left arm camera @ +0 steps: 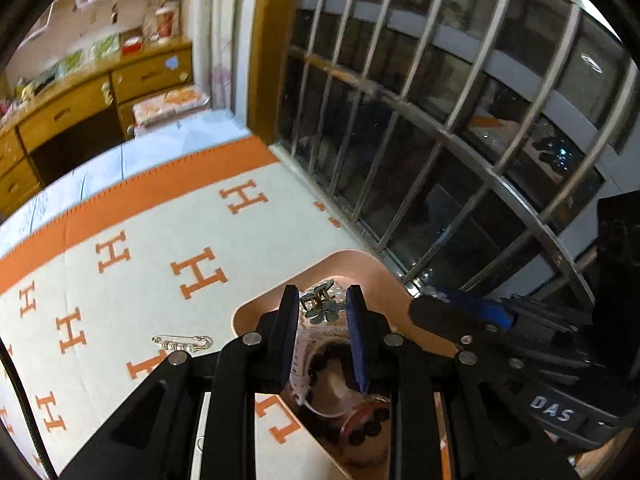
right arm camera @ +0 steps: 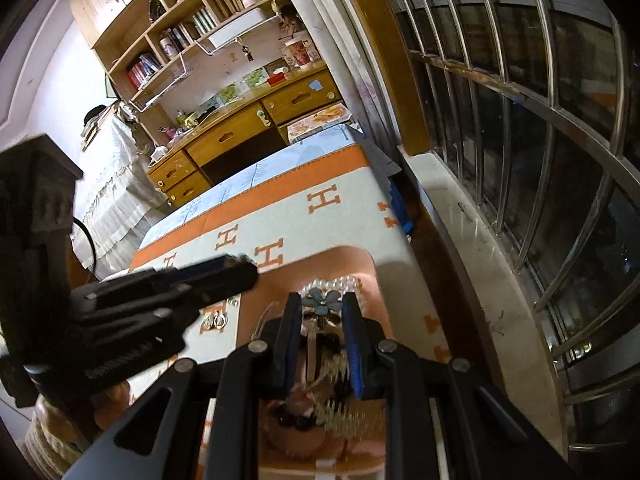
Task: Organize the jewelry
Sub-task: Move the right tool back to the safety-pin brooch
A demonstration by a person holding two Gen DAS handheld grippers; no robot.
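Note:
A peach tray (left arm camera: 348, 260) (right arm camera: 340, 256) lies on the white cloth with orange H letters (left arm camera: 160, 240). In it are a blue flower hair clip (left arm camera: 326, 308) (right arm camera: 320, 300), a pearl piece (right arm camera: 340, 282), a dark bead bracelet (left arm camera: 320, 356) and other bands. My left gripper (left arm camera: 323, 296) (right arm camera: 244, 274) hovers over the tray, jaws a narrow gap apart, nothing pressed between them. My right gripper (right arm camera: 322, 300) (left arm camera: 420, 308) hangs beside it over the same tray, also slightly apart and holding nothing. The clip shows through both gaps but rests in the tray.
A silver pin brooch (left arm camera: 182, 342) lies on the cloth left of the tray, and small ring-shaped pieces (right arm camera: 218, 320) sit near the tray's left rim. A barred window (left arm camera: 440, 120) and its sill (right arm camera: 460, 220) run along the right. A wooden desk (right arm camera: 240, 136) stands beyond the cloth.

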